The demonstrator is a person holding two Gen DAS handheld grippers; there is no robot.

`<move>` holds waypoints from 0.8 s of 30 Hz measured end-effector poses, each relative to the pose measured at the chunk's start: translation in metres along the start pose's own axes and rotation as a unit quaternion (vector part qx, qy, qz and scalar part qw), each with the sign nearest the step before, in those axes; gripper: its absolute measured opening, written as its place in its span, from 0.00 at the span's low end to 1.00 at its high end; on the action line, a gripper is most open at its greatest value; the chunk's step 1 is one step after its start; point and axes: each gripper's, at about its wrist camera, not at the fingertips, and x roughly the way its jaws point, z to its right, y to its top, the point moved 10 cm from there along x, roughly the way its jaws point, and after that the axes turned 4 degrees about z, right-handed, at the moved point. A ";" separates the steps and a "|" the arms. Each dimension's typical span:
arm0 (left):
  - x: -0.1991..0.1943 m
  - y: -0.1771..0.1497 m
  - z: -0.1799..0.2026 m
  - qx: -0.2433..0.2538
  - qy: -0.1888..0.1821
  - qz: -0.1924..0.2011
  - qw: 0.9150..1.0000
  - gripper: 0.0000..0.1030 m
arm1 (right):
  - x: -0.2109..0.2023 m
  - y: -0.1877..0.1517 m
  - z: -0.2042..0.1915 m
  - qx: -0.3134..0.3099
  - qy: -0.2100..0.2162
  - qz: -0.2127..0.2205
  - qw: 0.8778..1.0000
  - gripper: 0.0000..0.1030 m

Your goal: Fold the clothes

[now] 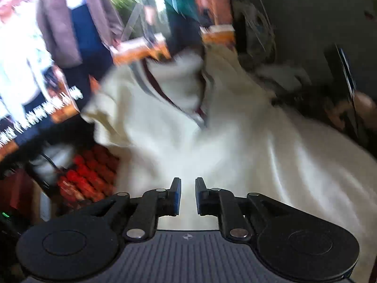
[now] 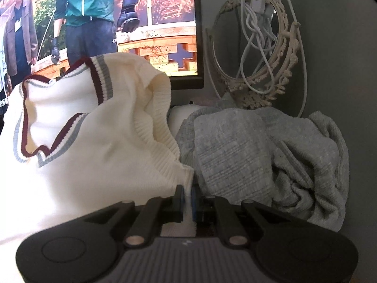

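So the cream vest (image 2: 99, 141) with the maroon and grey V-neck trim was bunched up just ahead of the right hand-held gripper (image 2: 187, 199), rising up and off to its left. That gripper's jaws were nearly pressed together on a bit of the vest's ribbed edge, right where the armhole ribbing came down to the fingertips, so it had a pinch on the cloth. To the right of that pinch sat a crumpled grey knit (image 2: 271, 155), touching the vest along the ribbing.

The left hand-held gripper (image 1: 188, 194) was a different story: jaws spread with a clear gap, nothing between them, hovering over the vest's plain body (image 1: 235, 146). The picture from that side was pretty blurred, so I couldn't tell how close it was to the cloth. From there the vest stretched forward, with the neckline (image 1: 165, 89) at the far end, and off to the right.

My read: the vest's long axis ran roughly away from the left gripper, neck far, hem near. The right one already held an edge, so the free left one was the one that needed to grab next, probably the cloth directly ahead of it or the far shoulder, to get the thing spread flat before any fold. The snag risk I'd flag is catching the grey knit along with the vest.

Behind it all were a lit screen (image 2: 141, 23) and a fancy mirror (image 2: 254, 54) with white cables hung on it.
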 end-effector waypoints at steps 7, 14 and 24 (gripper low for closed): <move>-0.017 0.000 -0.001 -0.026 0.003 0.026 0.999 0.20 | -0.001 -0.002 0.000 0.004 0.004 -0.002 1.000 0.05; -0.034 0.026 -0.056 -0.079 0.049 0.069 0.993 0.38 | -0.002 -0.002 0.001 0.009 0.008 -0.004 1.000 0.05; 0.006 0.006 -0.080 -0.146 0.015 0.015 0.989 0.43 | -0.002 -0.002 0.002 0.013 0.012 -0.006 1.000 0.05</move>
